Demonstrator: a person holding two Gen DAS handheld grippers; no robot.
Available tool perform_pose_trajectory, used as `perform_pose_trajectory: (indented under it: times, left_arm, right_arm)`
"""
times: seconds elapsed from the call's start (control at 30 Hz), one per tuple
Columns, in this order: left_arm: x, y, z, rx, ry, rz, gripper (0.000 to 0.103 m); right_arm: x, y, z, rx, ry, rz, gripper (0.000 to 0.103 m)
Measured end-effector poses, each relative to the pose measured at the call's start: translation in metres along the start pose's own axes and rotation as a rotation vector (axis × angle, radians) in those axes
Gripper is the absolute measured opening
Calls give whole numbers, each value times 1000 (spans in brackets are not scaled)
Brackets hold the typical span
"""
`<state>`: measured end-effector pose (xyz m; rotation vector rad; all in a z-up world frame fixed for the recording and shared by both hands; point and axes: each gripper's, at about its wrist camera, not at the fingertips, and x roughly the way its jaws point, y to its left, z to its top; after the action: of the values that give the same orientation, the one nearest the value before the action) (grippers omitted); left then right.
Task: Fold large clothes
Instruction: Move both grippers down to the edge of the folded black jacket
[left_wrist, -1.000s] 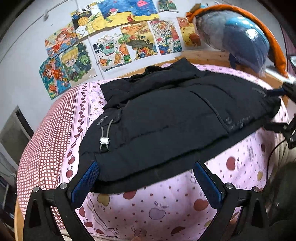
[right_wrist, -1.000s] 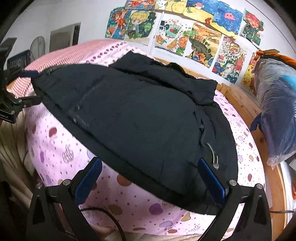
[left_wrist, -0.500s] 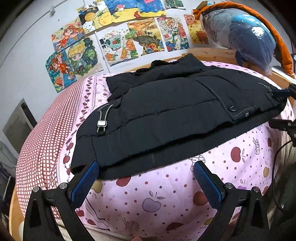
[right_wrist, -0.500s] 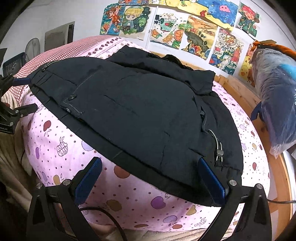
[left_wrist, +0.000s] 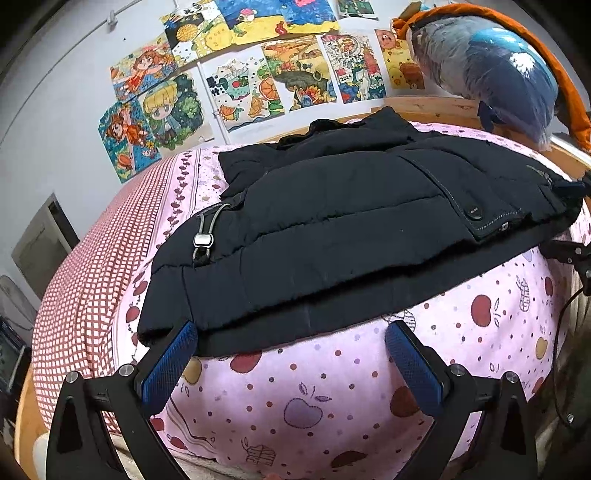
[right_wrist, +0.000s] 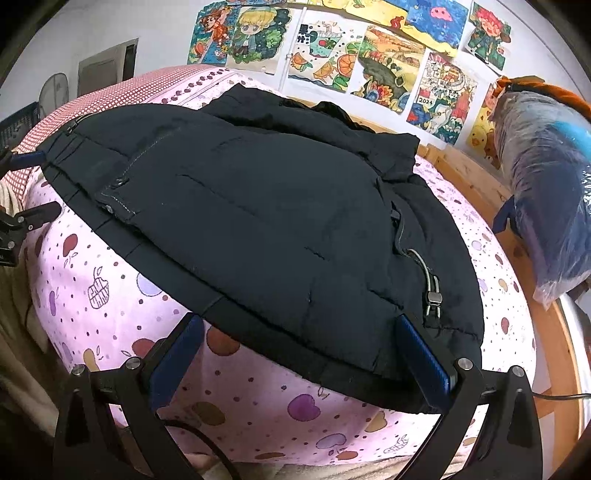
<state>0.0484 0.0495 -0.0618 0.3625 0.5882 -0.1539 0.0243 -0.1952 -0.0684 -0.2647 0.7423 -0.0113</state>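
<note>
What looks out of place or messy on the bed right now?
Nothing is spilled or visibly damaged. The black puffer jacket lies askew, at a slant across the pink fruit-print sheet, with its hem close to the near edge. Its drawcord toggle lies loose on top. Both claws, left and right, are open.

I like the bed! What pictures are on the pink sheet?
Apples and dots on the pink sheet, clearest in the left wrist view.

My left claw's camera looked close over the jacket's hem from its drawcord end, toward the postered wall. My right claw's camera faced the same wall from the opposite hem corner; both views shared the jacket and the bed.
</note>
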Motion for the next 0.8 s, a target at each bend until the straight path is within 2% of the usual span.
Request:
perform_pose_trajectory:
  times: [0.17, 0.4, 0.5, 0.8]
  left_arm:
    - [1, 4, 1, -17, 5, -4, 103]
    - [-1, 3, 1, -20, -12, 8, 103]
    - [-3, 2, 2, -27, -26, 16, 103]
    - [-7, -2, 5, 2, -55, 26, 103]
  right_arm:
    - [0, -1, -3, 7, 0, 15, 102]
    - [-3, 8, -5, -62, -10, -59, 102]
    - [-6, 6, 1, -52, -45, -108, 102]
    - [-17, -13, 20, 8, -142, -118, 102]
